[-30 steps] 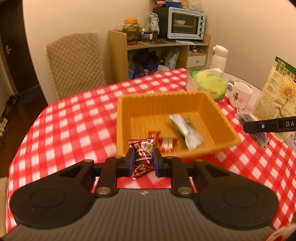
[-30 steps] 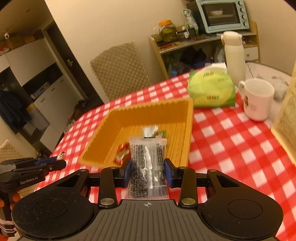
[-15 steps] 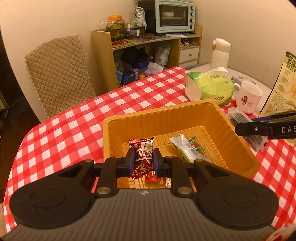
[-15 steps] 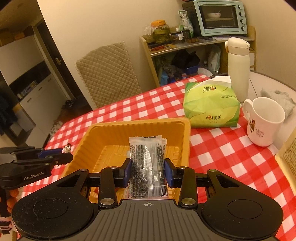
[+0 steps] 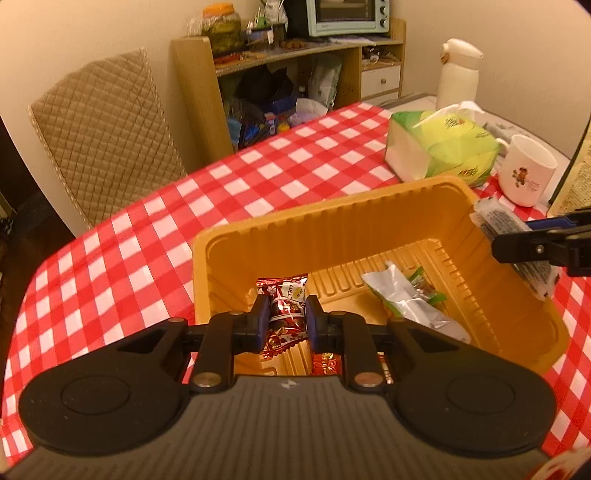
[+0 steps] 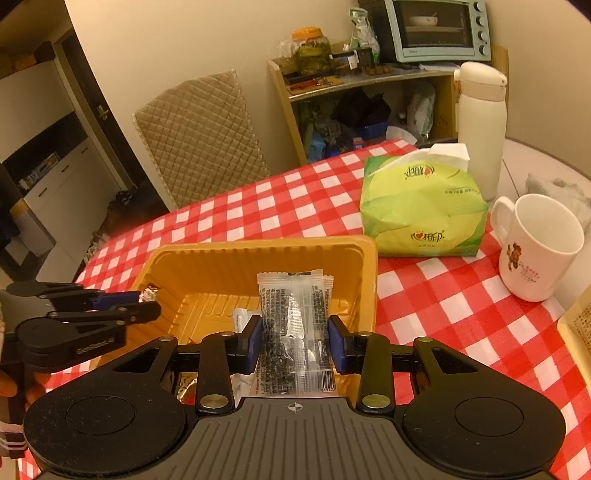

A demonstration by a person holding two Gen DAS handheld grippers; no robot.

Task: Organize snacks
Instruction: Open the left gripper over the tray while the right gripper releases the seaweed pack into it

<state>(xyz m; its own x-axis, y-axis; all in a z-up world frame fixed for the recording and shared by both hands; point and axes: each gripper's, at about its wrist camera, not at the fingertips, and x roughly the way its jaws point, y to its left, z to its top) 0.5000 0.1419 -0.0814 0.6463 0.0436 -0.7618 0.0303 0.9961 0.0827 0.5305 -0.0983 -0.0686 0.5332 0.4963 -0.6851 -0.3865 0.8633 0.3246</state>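
An orange plastic tray sits on the red-checked table. My left gripper is shut on a red candy packet and holds it over the tray's near left corner. My right gripper is shut on a clear packet of black seeds and holds it over the tray. A green and silver snack packet and small red candies lie in the tray. The right gripper with its packet also shows in the left wrist view; the left gripper also shows in the right wrist view.
A green tissue pack, a white mug and a white flask stand right of the tray. A quilted chair and a shelf with a toaster oven stand beyond the table. A printed box stands at far right.
Both grippers have moved forward with their packets, from in front of the tray to over it. Their grips have not changed.
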